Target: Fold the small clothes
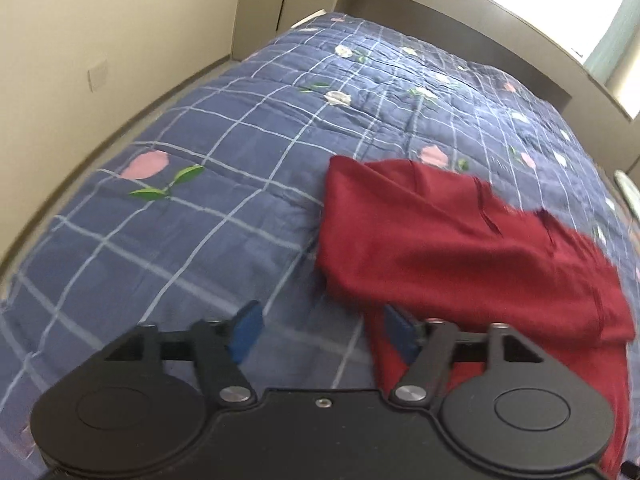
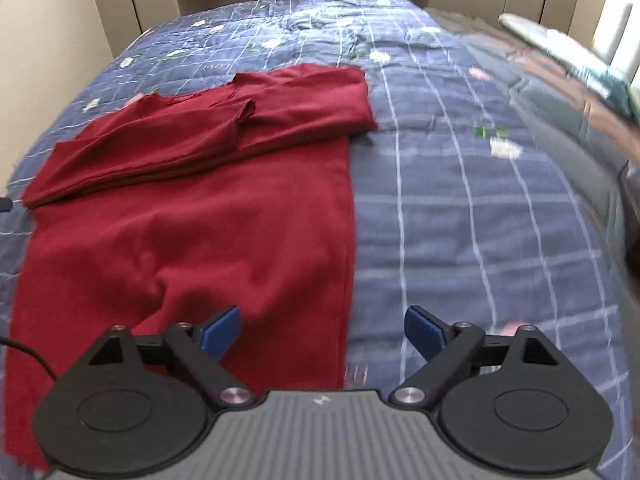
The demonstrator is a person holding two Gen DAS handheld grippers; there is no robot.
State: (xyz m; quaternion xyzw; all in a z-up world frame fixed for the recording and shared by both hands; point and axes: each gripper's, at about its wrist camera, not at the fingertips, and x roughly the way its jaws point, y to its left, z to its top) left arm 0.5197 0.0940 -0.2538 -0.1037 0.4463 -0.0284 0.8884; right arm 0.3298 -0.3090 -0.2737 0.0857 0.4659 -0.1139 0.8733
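Dark red cloth, a small shirt, lies spread on a bed that fills both wrist views. Its upper part is folded across itself, with both sleeves laid over the chest as a band, and the lower body lies flat toward the cameras. The bed is covered by a quilted blue bedspread with a pale grid of lines and scattered pink and white flowers with green leaves; the fabric is lightly rumpled. Beige walls run along the bed's side, with a pale switch plate low on one. A plain headboard stands at the far end, and bright daylight comes from a window beside it. At the right edge of the right wrist view lie blurred items that cannot be made out.

The left gripper hangs over the bedspread with its blue-padded jaws apart and nothing between them; its right pad overlaps the shirt's edge in the view. The right gripper has its jaws spread wide and empty, straddling the shirt's right edge
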